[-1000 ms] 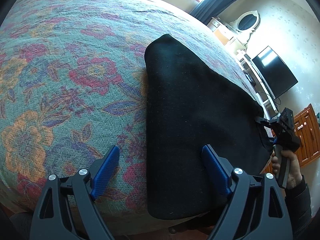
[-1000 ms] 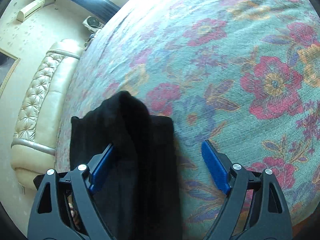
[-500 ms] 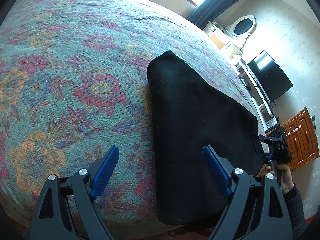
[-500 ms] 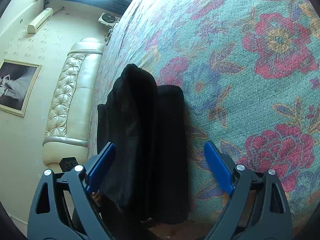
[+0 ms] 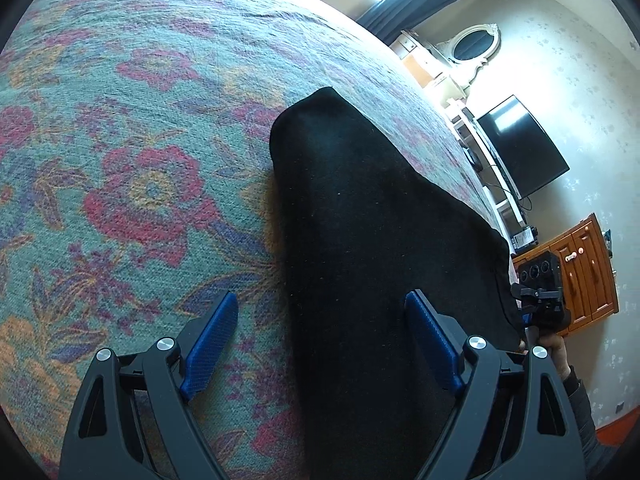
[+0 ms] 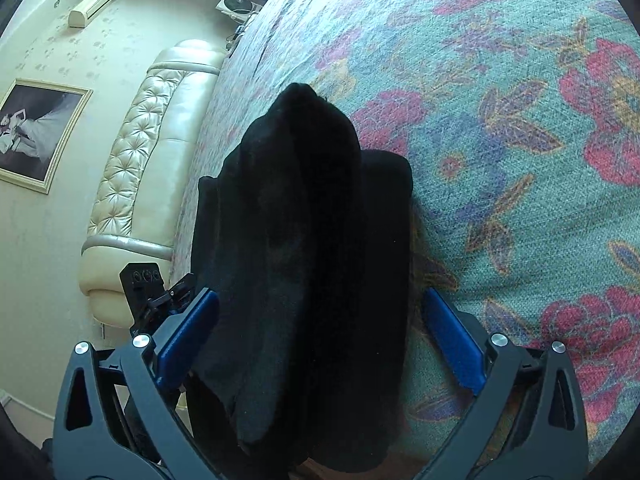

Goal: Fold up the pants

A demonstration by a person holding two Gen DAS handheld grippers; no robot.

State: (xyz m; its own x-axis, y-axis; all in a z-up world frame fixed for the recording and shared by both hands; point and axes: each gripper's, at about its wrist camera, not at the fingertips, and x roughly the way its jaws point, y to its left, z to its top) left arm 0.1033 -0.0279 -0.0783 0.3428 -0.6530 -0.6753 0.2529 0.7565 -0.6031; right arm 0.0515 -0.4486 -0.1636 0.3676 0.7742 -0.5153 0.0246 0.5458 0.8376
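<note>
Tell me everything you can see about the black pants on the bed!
The black pants are dark, soft-looking cloth, folded into a long thick bundle with layers stacked unevenly. They lie on the flowery bedspread near its edge, and one end seems to hang over. The left gripper and right gripper both have their jaws open around the bundle; whether a pad brushes the cloth is unclear. The right jaws have just been opening.

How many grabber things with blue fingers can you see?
2. The left hand-held gripper sits at the near edge of the black pants, over the flowery bedspread. The right hand-held gripper straddles the pants' other side. Both are open, holding nothing.
</note>
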